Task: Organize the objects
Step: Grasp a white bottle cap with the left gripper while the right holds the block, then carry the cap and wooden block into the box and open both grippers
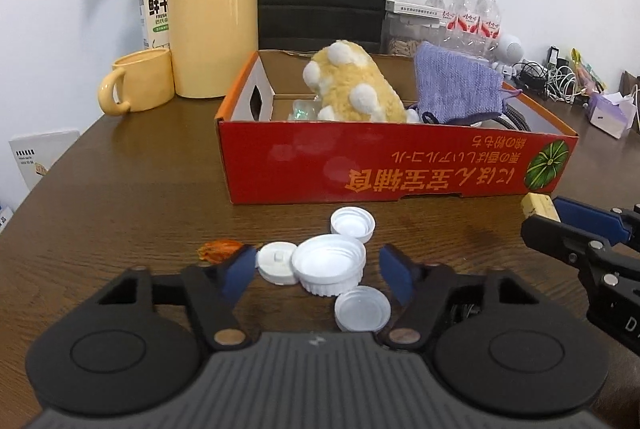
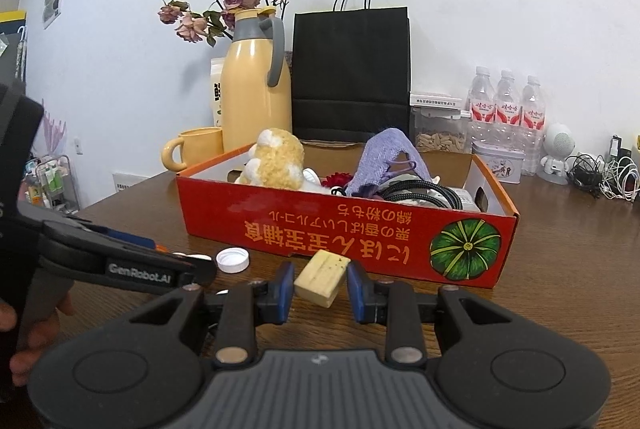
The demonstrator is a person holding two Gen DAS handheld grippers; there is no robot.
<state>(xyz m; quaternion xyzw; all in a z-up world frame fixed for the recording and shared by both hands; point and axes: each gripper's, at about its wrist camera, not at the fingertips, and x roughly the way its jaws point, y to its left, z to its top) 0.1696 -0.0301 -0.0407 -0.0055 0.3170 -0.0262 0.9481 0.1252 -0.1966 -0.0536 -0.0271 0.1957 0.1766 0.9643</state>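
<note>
The left gripper (image 1: pixel 318 271) stands apart around 2 white caps (image 1: pixel 329 263) – pads not touching – just before the red box (image 1: pixel 396 165). The right gripper (image 2: pixel 320 287) is clamped on a wood block (image 2: pixel 322 277), also before the box.

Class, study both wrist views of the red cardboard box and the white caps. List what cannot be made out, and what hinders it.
- Floor of the red cardboard box: hidden in both views by its front wall and by the yellow plush toy.
- White plastic caps: mostly hidden in the right wrist view behind the left gripper.
- Pale wooden block: partly covered in the left wrist view by the right gripper.
</note>
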